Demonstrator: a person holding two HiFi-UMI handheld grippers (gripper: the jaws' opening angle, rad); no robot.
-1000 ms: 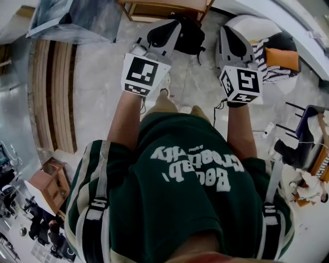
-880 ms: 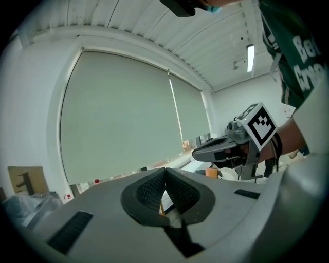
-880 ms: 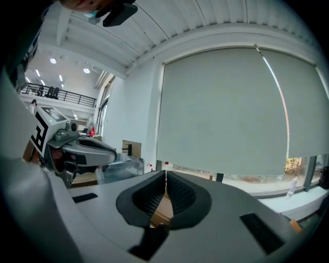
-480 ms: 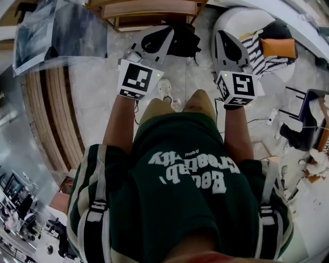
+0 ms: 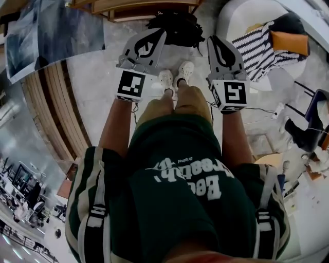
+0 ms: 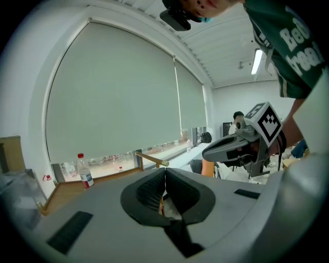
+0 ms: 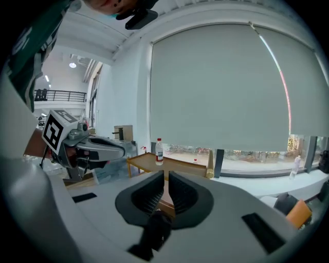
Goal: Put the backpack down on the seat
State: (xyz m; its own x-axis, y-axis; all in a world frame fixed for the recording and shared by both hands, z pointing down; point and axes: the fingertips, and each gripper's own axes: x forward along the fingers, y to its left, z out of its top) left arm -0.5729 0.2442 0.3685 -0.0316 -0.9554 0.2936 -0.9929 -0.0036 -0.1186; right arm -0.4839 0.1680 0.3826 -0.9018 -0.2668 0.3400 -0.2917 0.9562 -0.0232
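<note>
The black backpack point(image 5: 175, 25) is slumped on the floor, tight against the front of the wooden bench point(image 5: 139, 6) and not up on it. The 2 grippers point toward that bench from just short of it. The left gripper point(image 5: 159, 34) has its jaws pressed together on nothing, and the right gripper point(image 5: 212, 41) is likewise closed and empty.

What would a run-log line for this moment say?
left gripper: fingers shut, empty | right gripper: fingers shut, empty | backpack: on floor, untouched
</note>
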